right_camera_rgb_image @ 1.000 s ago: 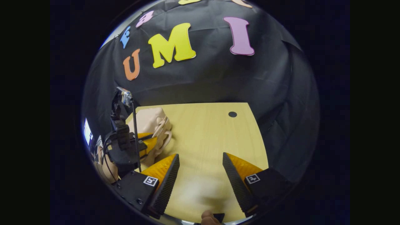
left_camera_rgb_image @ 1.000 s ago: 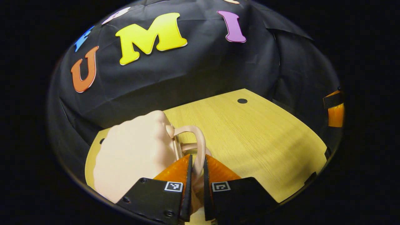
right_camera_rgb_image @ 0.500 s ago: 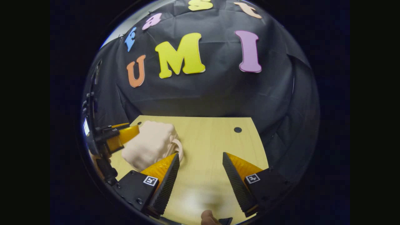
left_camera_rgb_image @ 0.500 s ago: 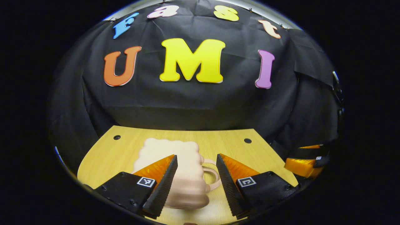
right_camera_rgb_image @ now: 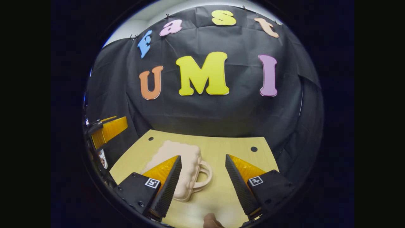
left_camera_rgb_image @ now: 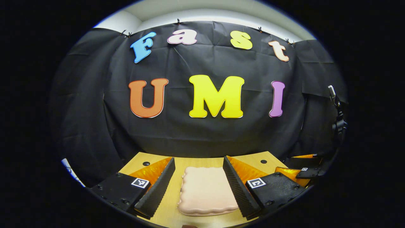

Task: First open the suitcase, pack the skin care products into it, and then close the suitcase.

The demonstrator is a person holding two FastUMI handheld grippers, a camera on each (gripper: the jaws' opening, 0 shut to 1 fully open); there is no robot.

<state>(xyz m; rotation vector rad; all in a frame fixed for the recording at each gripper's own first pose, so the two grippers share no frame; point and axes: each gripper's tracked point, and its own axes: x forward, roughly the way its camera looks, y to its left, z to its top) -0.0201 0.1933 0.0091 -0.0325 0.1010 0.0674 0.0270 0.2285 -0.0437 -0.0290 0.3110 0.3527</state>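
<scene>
suitcase (left_camera_rgb_image: pixel 205 191): closed, flat on table (left_camera_rgb_image: pixel 202 161), handle (right_camera_rgb_image: pixel 202 177) toward the right side in right gripper view | left gripper (left_camera_rgb_image: pixel 198 186): fingers spread wide, hovering above suitcase, no contact | right gripper (right_camera_rgb_image: pixel 202 180): fingers spread, suitcase ahead and left, handle between fingertips in view, apart from both

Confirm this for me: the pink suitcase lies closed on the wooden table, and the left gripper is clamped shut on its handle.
Not quite. The left gripper is not clamped on the handle: in the left gripper view its jaws stand wide open, clear of the pink suitcase that lies between them. The rest holds: the suitcase lies closed on the wooden table, as the right gripper view shows.
</scene>
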